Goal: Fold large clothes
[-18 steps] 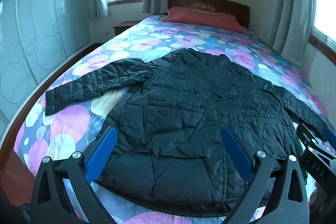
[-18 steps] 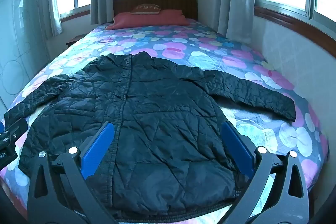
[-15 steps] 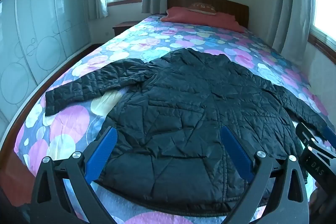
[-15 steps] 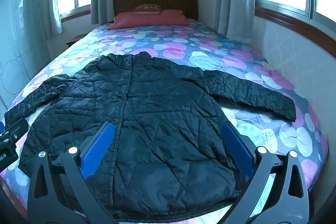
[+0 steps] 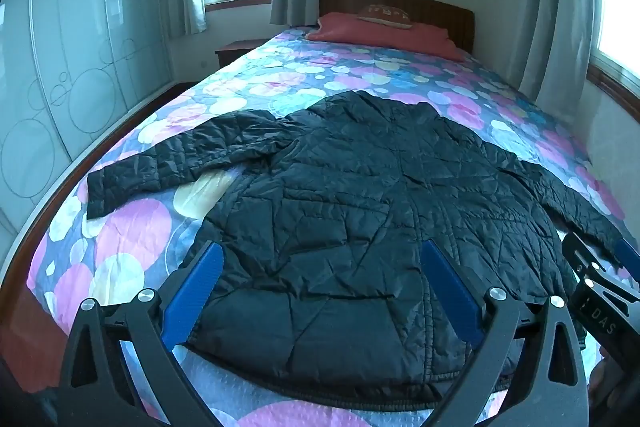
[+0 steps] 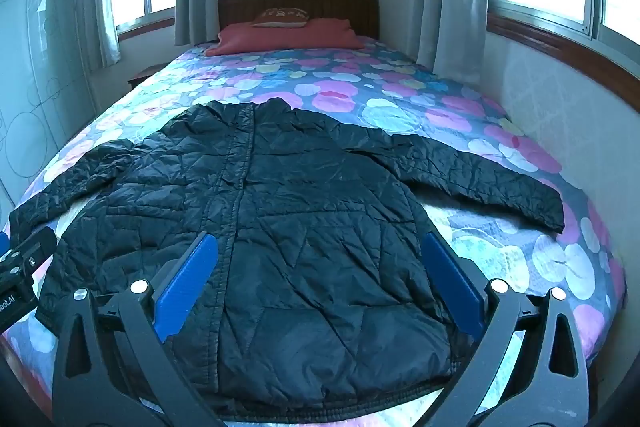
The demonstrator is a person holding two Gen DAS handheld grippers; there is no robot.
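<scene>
Jacket (image 5: 360,207) flat on bed (image 5: 280,83) (sleeves spread); both tools agape above hem.

1. The left gripper (image 5: 320,291) fills the bottom of its own view, blue fingers (image 5: 192,291) spread wide apart with nothing between them.
2. The right gripper (image 6: 318,283) sits low in its view, likewise spread wide and holding nothing.
3. Each gripper shows at the other view's lower edge.
</scene>
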